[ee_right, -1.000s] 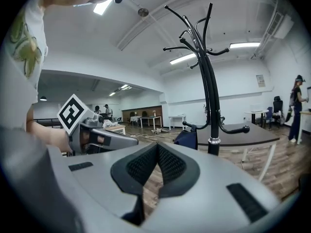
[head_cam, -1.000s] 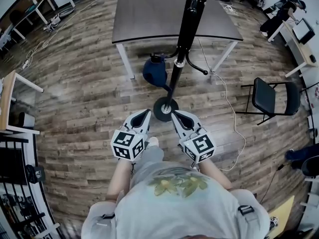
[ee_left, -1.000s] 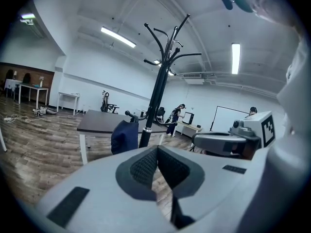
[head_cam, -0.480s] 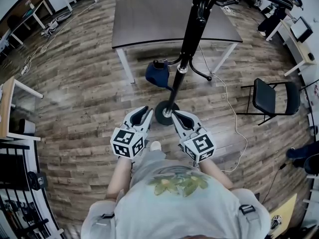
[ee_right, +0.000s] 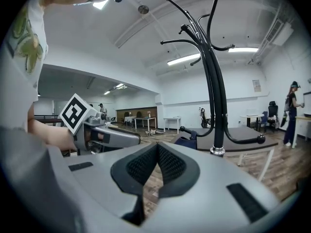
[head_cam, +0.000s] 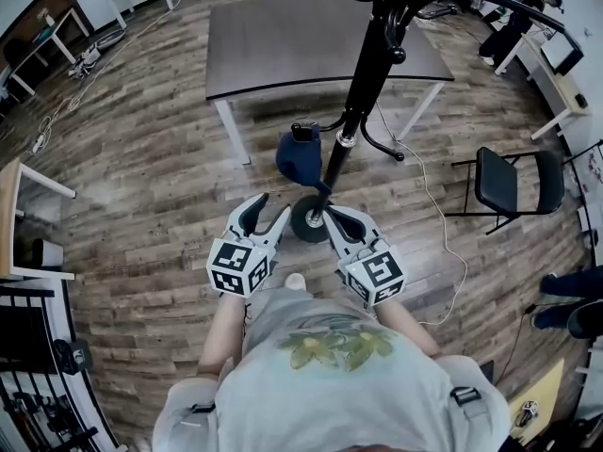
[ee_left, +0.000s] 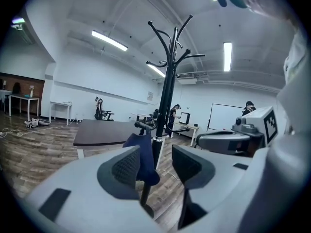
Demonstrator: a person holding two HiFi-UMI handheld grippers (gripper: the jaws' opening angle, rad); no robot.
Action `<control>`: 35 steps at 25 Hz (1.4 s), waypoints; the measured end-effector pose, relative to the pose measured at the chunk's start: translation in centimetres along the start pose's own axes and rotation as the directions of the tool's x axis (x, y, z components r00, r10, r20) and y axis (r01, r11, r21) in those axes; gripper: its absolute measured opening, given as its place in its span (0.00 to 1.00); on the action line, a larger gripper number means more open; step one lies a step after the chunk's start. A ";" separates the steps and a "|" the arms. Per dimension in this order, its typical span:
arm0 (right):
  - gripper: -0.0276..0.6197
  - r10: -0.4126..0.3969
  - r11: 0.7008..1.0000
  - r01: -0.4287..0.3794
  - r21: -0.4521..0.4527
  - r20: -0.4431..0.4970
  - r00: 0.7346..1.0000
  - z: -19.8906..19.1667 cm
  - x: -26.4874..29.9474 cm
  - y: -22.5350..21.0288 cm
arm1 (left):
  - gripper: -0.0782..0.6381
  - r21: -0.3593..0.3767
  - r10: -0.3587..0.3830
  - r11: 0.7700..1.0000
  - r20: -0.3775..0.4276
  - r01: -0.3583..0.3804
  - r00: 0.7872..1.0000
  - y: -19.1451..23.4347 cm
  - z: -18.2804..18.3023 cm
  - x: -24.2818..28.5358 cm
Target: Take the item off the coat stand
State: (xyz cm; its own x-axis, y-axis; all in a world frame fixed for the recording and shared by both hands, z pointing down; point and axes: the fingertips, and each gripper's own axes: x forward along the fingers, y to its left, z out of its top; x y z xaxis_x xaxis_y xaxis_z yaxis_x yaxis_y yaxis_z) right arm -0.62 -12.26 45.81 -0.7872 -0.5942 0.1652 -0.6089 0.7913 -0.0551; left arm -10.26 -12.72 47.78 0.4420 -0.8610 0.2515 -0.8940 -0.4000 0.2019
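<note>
A black coat stand [head_cam: 363, 83] rises from a round base [head_cam: 309, 220] on the wood floor right in front of me. A dark blue item [head_cam: 297, 154] hangs from one of its low hooks. My left gripper [head_cam: 267, 212] points at the base from the left; its jaws are opening, with nothing between them. In the left gripper view the blue item [ee_left: 144, 155] shows through the gap, still some way off. My right gripper [head_cam: 332, 217] is shut and empty just right of the base, its pads [ee_right: 146, 165] touching; the stand [ee_right: 215, 96] stands beyond it.
A dark table [head_cam: 320, 36] with white legs stands behind the stand. A black folding chair [head_cam: 513, 182] is at the right, and a white cable [head_cam: 435, 217] trails across the floor. Desks line the room's edges. A person [ee_right: 293, 111] stands far right.
The left gripper's jaws have gone from shut to apart. Both grippers have stayed low by the stand's base, and the head view has shifted slightly.
</note>
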 end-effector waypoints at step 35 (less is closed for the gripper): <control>0.05 -0.064 0.998 0.065 0.025 -0.040 0.997 -1.1 5.3 -3.7 | 0.55 0.110 -0.110 0.986 -0.125 0.124 0.986 8.3 0.0 10.3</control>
State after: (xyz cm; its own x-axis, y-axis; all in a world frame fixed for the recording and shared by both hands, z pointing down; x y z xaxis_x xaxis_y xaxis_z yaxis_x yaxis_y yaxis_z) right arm -2.46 -18.14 47.93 -0.7419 -0.6377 0.2072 -0.6612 0.7470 -0.0688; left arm -13.14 -24.95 52.03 0.5432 -0.7657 0.3444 -0.8350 -0.5357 0.1259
